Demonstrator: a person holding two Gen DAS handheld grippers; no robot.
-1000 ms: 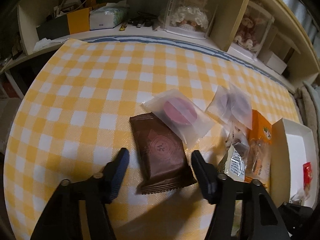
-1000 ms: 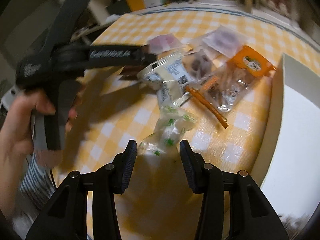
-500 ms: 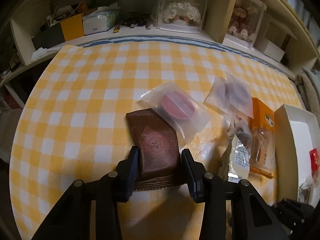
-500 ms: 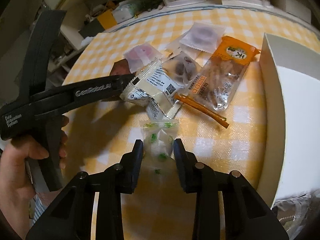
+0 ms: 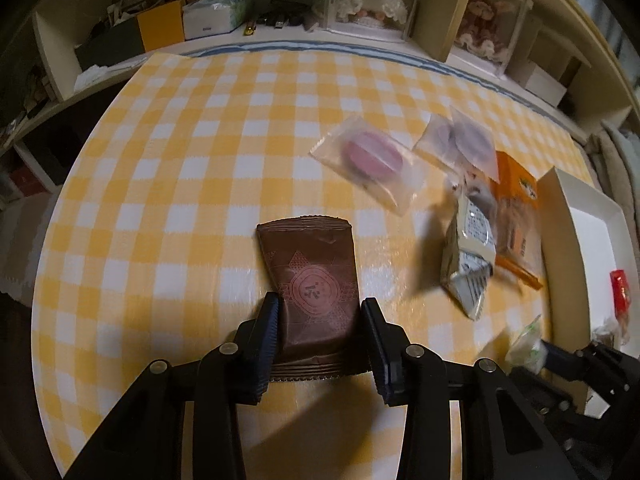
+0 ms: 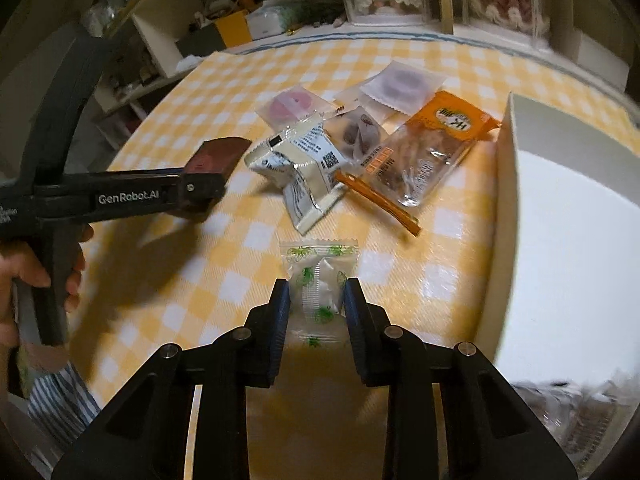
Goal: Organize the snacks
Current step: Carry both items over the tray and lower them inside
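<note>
My left gripper (image 5: 320, 320) is shut on a brown snack packet (image 5: 310, 276) and holds it above the yellow checked tablecloth (image 5: 180, 184). It also shows in the right wrist view (image 6: 204, 192), with the brown packet (image 6: 212, 156) in it. My right gripper (image 6: 316, 300) is shut on a clear candy wrapper with green print (image 6: 320, 280), lifted off the cloth. The white box (image 6: 572, 240) lies at the right and also shows in the left wrist view (image 5: 560, 220).
On the cloth lie a cream packet (image 6: 304, 164), an orange snack bag (image 6: 432, 156), a pink-disc pouch (image 6: 290, 106) and a dark-disc pouch (image 6: 400, 84). A red item (image 5: 619, 288) lies in the box. Shelves with clutter (image 5: 192, 20) stand behind the table.
Both grippers closed from open, the left on the brown packet, the right on the candy. Both have lifted their items off the cloth.
</note>
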